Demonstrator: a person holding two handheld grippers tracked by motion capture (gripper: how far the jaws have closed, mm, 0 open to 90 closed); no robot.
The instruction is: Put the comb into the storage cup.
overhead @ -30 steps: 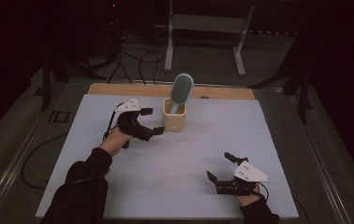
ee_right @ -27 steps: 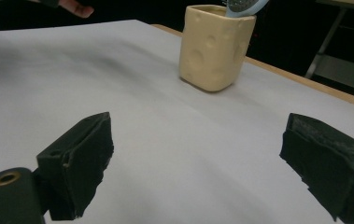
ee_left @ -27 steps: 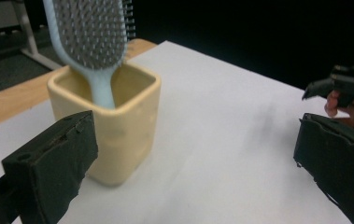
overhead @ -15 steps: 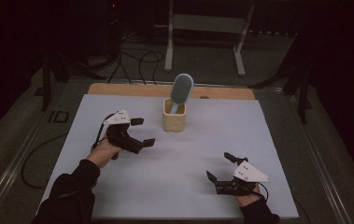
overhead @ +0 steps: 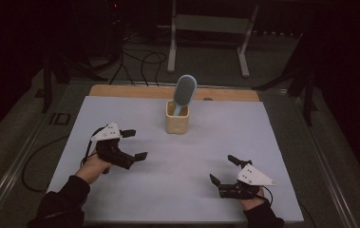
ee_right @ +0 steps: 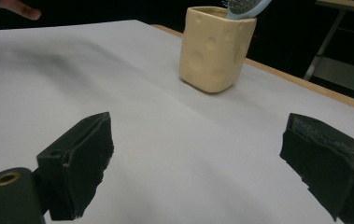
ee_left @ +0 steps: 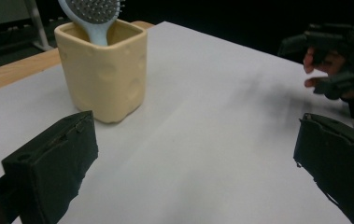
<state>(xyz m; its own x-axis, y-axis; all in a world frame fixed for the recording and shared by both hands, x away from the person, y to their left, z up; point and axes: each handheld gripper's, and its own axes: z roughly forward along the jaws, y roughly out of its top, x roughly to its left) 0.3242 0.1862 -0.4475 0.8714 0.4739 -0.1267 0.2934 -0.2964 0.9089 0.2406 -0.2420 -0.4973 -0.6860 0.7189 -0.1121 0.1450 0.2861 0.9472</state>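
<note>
- The left gripper [overhead: 131, 144] hangs just above the bench [overhead: 272, 142], its jaws spread wide with nothing between them; I judge it is held low and open because nothing there needs gripping.
- The right gripper [overhead: 225, 171] sits low near the person's edge of the bench, jaws likewise far apart and empty, well apart from the left gripper.
- A cream ceramic cup [overhead: 176, 123], squarish with dimpled sides, stands upright ahead of the left gripper and a little to its right; from the right gripper it lies farther off, ahead and to the left.
- A pale blue hairbrush [overhead: 184, 91] stands in the cup, handle down inside and head sticking out above the rim, probably so the handle is stowed and the head stays free.
- Its long axis runs nearly vertical, tilted slightly away from the left gripper's side; the bristle face [ee_left: 94, 7] turns toward the grippers.
</note>
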